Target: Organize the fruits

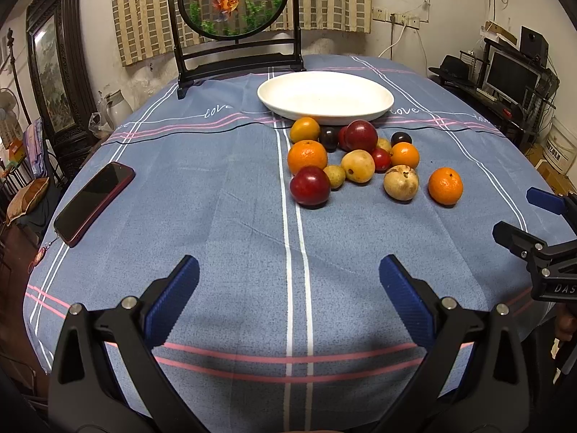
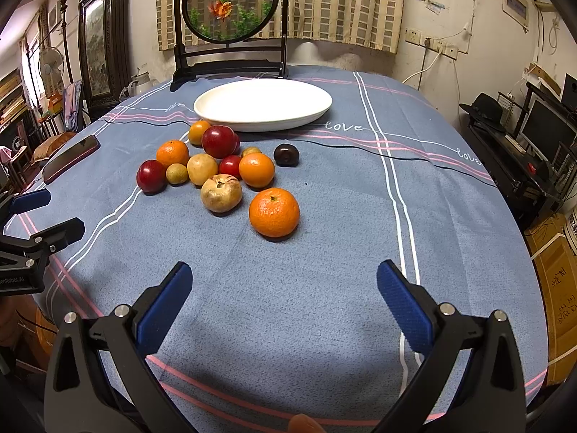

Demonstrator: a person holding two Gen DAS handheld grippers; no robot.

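Note:
A pile of fruit lies on the blue cloth in front of an empty white plate (image 1: 324, 97), which also shows in the right wrist view (image 2: 263, 104). Nearest me are a red plum (image 1: 310, 186), a yellow-brown apple (image 1: 401, 182) and an orange (image 1: 445, 185). In the right wrist view the orange (image 2: 274, 212) is closest, with the apple (image 2: 221, 193) behind it. My left gripper (image 1: 288, 288) is open and empty, short of the pile. My right gripper (image 2: 285, 288) is open and empty, short of the orange; it also shows in the left wrist view (image 1: 523, 213).
A red-cased phone (image 1: 94, 202) lies on the left of the table. A framed goldfish screen (image 1: 234, 18) stands behind the plate. The round table's edges fall off left and right; a desk with a monitor (image 1: 512, 79) stands at the right.

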